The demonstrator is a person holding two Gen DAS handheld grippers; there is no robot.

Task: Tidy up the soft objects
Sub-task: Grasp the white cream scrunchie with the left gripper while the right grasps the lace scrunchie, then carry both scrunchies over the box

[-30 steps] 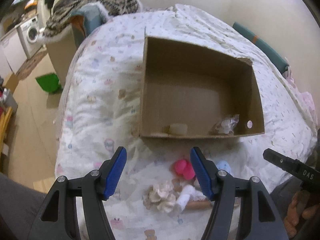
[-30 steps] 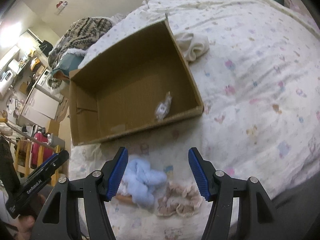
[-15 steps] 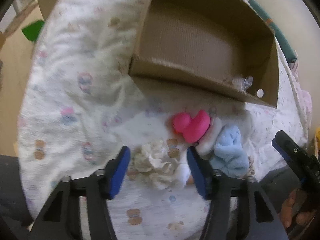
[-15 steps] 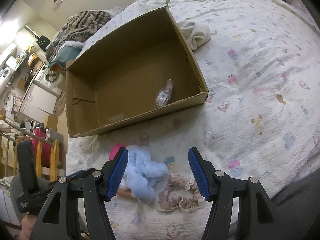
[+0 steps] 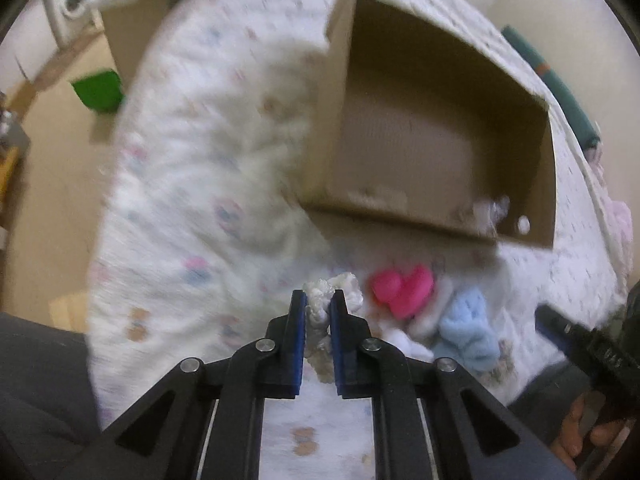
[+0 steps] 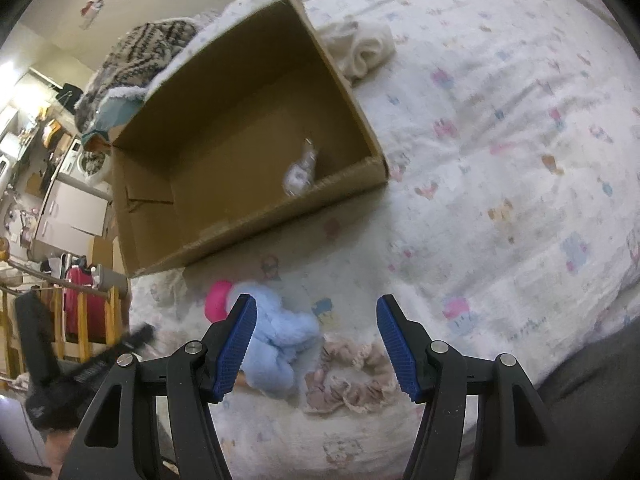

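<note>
Left gripper [image 5: 318, 334] clamped on the frilly cream-white fabric scrunchie [image 5: 326, 312].

The scrunchie, lying loose on the patterned white bedspread [image 5: 192, 208] a second ago with the blue pads wide on either side, is now pinched between closed jaws, apparently just off the cover, short of the open brown cardboard box [image 5: 432, 140]. To its right lie a bright pink soft toy [image 5: 404, 288] and a fluffy pale-blue plush piece [image 5: 466, 326]. The right gripper [image 6: 316, 344] waits with jaws apart and nothing between the pads, above the blue plush and a beige lace scrunchie [image 6: 348, 384]. With the pick apparently secured, the carry to the box likely comes next.
</note>
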